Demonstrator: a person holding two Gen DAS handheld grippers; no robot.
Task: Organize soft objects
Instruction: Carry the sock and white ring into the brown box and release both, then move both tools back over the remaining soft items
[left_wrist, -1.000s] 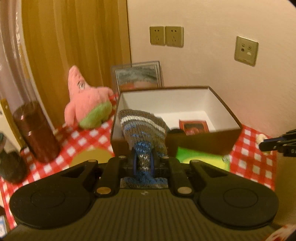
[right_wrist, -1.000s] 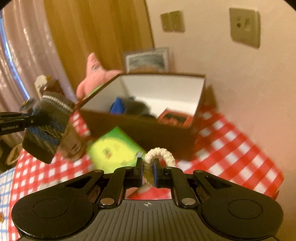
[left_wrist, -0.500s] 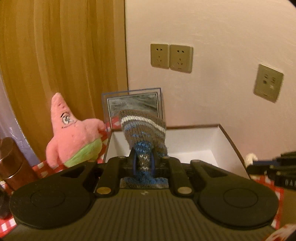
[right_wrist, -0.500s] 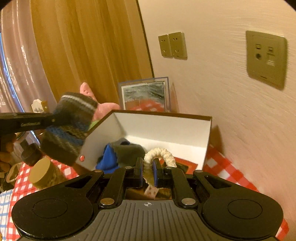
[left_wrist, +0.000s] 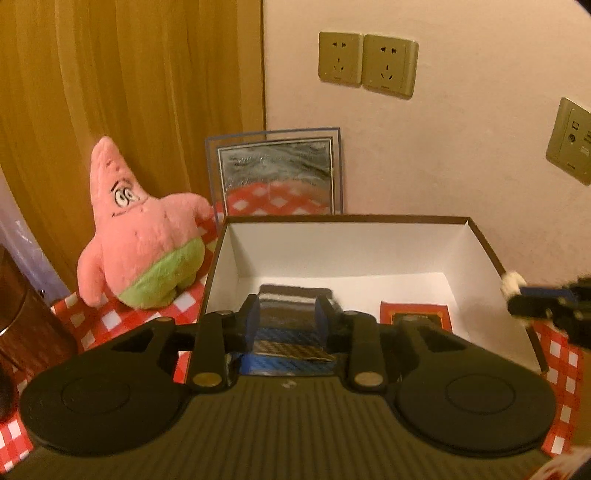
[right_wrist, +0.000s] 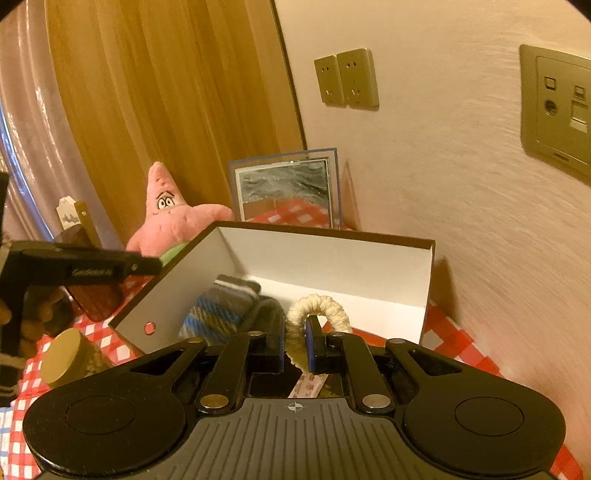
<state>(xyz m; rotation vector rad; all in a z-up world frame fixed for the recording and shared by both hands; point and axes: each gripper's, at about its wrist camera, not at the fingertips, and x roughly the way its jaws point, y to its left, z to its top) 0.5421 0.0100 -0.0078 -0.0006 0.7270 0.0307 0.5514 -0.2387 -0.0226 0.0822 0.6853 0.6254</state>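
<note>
A striped knitted sock (left_wrist: 291, 325) lies in the white-lined brown box (left_wrist: 347, 247), below my left gripper (left_wrist: 288, 317), which is open above it. In the right wrist view the sock (right_wrist: 221, 310) rests against the box's left wall (right_wrist: 177, 295). My right gripper (right_wrist: 295, 343) is shut on a cream braided rope ring (right_wrist: 317, 306) above the box's near edge. A pink starfish plush (left_wrist: 140, 236) sits upright on the checkered cloth left of the box.
A framed picture (left_wrist: 277, 173) leans on the wall behind the box. A red card (left_wrist: 415, 317) lies on the box floor. A dark brown jar (left_wrist: 22, 317) stands at the left. A round-lidded container (right_wrist: 66, 362) stands near the box's front corner.
My left gripper opened and the striped sock dropped from it into the box. My right gripper, holding the rope ring, stayed over the box's near edge.
</note>
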